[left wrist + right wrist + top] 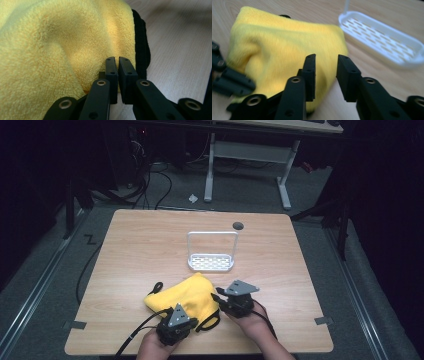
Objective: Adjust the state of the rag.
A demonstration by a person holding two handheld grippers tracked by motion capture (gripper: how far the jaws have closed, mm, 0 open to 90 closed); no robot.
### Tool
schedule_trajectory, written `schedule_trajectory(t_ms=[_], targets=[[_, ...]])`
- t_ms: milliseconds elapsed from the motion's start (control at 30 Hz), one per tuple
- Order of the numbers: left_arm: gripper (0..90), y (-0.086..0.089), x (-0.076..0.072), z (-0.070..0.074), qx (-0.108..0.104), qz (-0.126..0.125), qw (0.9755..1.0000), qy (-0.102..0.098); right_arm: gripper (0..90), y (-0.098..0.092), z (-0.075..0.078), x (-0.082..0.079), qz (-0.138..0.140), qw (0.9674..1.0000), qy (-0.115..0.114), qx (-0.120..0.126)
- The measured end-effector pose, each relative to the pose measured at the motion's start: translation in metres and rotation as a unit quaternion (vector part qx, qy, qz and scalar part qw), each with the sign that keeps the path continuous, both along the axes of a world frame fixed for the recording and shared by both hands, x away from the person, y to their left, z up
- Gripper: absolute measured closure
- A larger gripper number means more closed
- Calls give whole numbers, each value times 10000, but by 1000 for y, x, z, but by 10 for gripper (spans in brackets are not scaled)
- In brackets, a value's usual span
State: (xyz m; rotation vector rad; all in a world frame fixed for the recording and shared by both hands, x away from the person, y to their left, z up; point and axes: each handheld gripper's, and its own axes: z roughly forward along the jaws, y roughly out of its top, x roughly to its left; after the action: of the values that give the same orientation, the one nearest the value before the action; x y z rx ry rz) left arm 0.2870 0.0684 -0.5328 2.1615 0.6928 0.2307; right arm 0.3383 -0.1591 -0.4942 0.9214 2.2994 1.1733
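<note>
A yellow fleece cloth point(187, 295) with black edging lies bunched near the table's front edge. My left gripper point(194, 319) sits at its near side. In the left gripper view the jaws point(118, 61) stand shut, with the cloth point(50, 50) against the left jaw and its black hem just beyond the tips. I see nothing pinched between the pads. My right gripper point(217, 298) is at the cloth's right side and points left. Its jaws point(325, 58) are open, and the cloth point(282, 50) lies behind the left jaw, with bare table in the gap.
A white slotted tray point(211, 262) with a tall wire handle stands at mid-table beyond the cloth, and is also in the right gripper view point(382, 42). A dark round hole point(238, 225) marks the far side of the table. Tape tabs point(323, 320) sit at the front corners.
</note>
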Motion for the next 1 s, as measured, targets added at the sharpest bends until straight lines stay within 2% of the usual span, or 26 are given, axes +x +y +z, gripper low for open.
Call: schedule_trajectory(t_ms=[33, 67, 133, 167, 233, 300, 333, 367, 400, 433, 467, 500, 567, 600, 667, 733, 767, 867, 900, 933, 1000], targets=[[859, 0, -1, 0, 6, 0, 10000, 5, 779, 9, 0, 9, 37, 10000, 28, -78], [859, 1, -1, 0, 24, -14, 10000, -7, 809, 16, -1, 19, 46, 9998, 148, -108], [859, 1, 0, 0, 27, -25, 10000, -11, 876, 28, -7, 36, 61, 9990, 322, -315], [859, 1, 0, 1, 38, -42, 10000, -16, 900, 36, -15, 43, 110, 9971, 488, -567], [859, 2, 0, 1, 94, -63, 9999, -53, 900, 36, -18, 42, 116, 9966, 521, -626], [859, 5, 0, 1, 122, -40, 9999, -75, 900, 24, -22, 28, 79, 9960, 498, -744], [859, 7, 0, 1, 118, -16, 9999, -66, 900, 24, -22, 28, 79, 9960, 498, -744], [859, 10, 1, 1, 101, 11, 9999, -52, 900, 18, -22, 22, 38, 9959, 520, -734], [858, 12, 2, 1, 98, 19, 9999, -44, 900, 5, -23, 8, 39, 9959, 519, -742], [858, 16, 3, 0, 92, 48, 9999, -39, 900, 5, -23, 8, 39, 9959, 519, -742], [857, 17, 4, 0, 98, 58, 9999, -33, 900, -2, -24, -3, 16, 9958, 554, -728], [856, 20, 5, 1, 90, 100, 9999, -12, 900, -4, -24, -6, 27, 9958, 550, -725], [845, 25, 8, 0, 5, 159, 9998, 101, 894, -14, -26, -26, 68, 9958, 557, -726], [845, 27, 9, 0, -65, 175, 9997, 170, 894, -14, -26, -26, 68, 9958, 557, -726], [813, 30, 10, -1, -224, 173, 9992, 296, 862, -20, -27, -36, 1, 9963, 508, -688], [781, 34, 14, 0, -435, 262, 9978, 435, 843, -21, -25, -36, -33, 9966, 508, -641], [722, 37, 15, 1, -524, 335, 9970, 458, 822, -19, -16, -39, -21, 9981, 388, -472], [683, 46, 16, 6, -712, 528, 9956, 300, 784, -6, 0, -50, 260, 9995, 147, -138], [667, 50, 15, 8, -741, 592, 9952, 221, 767, 2, 4, -54, 403, 9991, 97, -106], [667, 55, 15, 10, -767, 686, 9946, 140, 767, 2, 4, -54, 403, 9991, 97, -106], [650, 64, 16, 12, -866, 884, 9923, 73, 729, 19, 7, -62, 698, 9975, 10, -126]])
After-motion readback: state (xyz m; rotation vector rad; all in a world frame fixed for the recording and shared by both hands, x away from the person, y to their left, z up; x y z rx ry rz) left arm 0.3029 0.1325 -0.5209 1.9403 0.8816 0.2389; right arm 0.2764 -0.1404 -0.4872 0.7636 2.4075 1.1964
